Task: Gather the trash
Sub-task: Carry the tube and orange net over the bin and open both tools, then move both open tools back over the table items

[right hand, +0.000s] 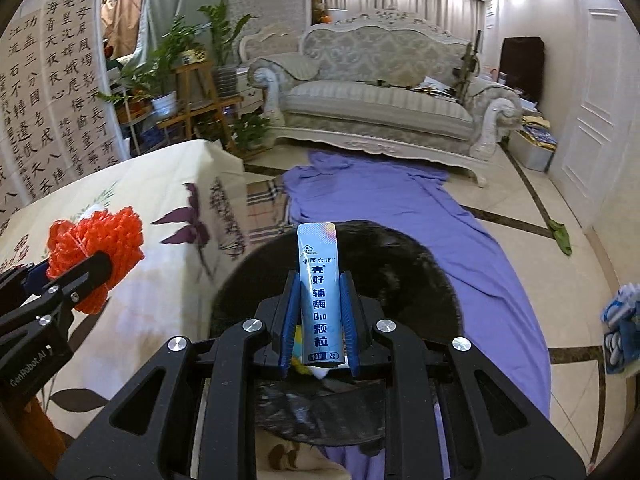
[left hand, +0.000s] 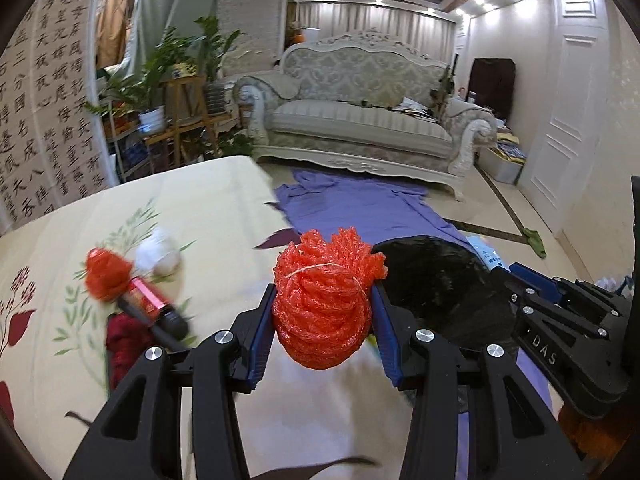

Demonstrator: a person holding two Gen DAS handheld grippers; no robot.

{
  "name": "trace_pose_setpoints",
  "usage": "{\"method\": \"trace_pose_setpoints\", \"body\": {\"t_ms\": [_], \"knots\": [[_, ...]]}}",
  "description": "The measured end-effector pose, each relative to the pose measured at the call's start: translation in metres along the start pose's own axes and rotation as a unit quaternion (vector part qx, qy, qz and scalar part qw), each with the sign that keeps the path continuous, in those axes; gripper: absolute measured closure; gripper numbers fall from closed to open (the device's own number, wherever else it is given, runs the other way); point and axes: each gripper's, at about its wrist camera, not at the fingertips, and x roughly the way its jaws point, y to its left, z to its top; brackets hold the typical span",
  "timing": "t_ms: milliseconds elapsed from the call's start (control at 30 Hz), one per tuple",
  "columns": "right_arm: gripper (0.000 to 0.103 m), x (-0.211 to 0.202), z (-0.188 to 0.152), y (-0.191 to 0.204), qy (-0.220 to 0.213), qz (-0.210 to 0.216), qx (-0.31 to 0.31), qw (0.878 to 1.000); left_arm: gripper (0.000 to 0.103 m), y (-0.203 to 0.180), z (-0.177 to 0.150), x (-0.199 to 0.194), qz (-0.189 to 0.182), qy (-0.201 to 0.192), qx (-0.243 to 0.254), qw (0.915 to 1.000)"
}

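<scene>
Left wrist view — left claw pinches red mesh bundle; right claw pinches blue sachet.

Bench under floral cloth carries red mesh wad, white paper ball, red-black tube and dark red item.

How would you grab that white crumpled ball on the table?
Pinch the white ball across its middle, coming down from above. It looks rounded and crumpled, and a red net bundle lies right beside it, so a sideways approach seems crowded. The view is blurred, so this is a guess.
</scene>
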Motion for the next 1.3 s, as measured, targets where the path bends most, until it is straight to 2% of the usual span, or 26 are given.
{"method": "trace_pose_setpoints", "body": {"t_ms": [467, 567, 633, 667, 1100, 1200, 1300], "knots": [[0.083, 0.020, 0.001, -0.030, 0.006, -0.009, 0.023, 1.000, 0.056, -0.037, 0.011, 0.040, 0.001, 0.006, 0.036, 0.9993], [0.078, 0.025, 0.000, -0.032, 0.009, -0.009, 0.026, 1.000, 0.044, -0.037, 0.010, 0.047, 0.006, 0.014, 0.037, 0.9992], [0.069, 0.026, 0.000, -0.034, 0.009, -0.012, 0.029, 0.999, 0.033, -0.037, 0.009, 0.047, 0.010, 0.016, 0.032, 0.9993], [0.068, 0.026, 0.000, -0.034, 0.009, -0.014, 0.029, 0.999, 0.032, -0.036, 0.009, 0.047, 0.011, 0.017, 0.030, 0.9993], [0.066, 0.026, -0.002, -0.038, 0.010, -0.018, 0.037, 0.999, 0.028, -0.028, 0.010, 0.040, 0.022, 0.015, 0.015, 0.9995], [0.060, 0.022, 0.000, -0.036, 0.009, -0.016, 0.037, 0.999, 0.028, -0.023, 0.010, 0.032, 0.025, 0.012, 0.011, 0.9996], [0.059, 0.018, 0.000, -0.026, 0.008, -0.009, 0.033, 0.999, 0.028, -0.014, 0.010, 0.022, 0.030, 0.008, 0.004, 0.9995]]}}
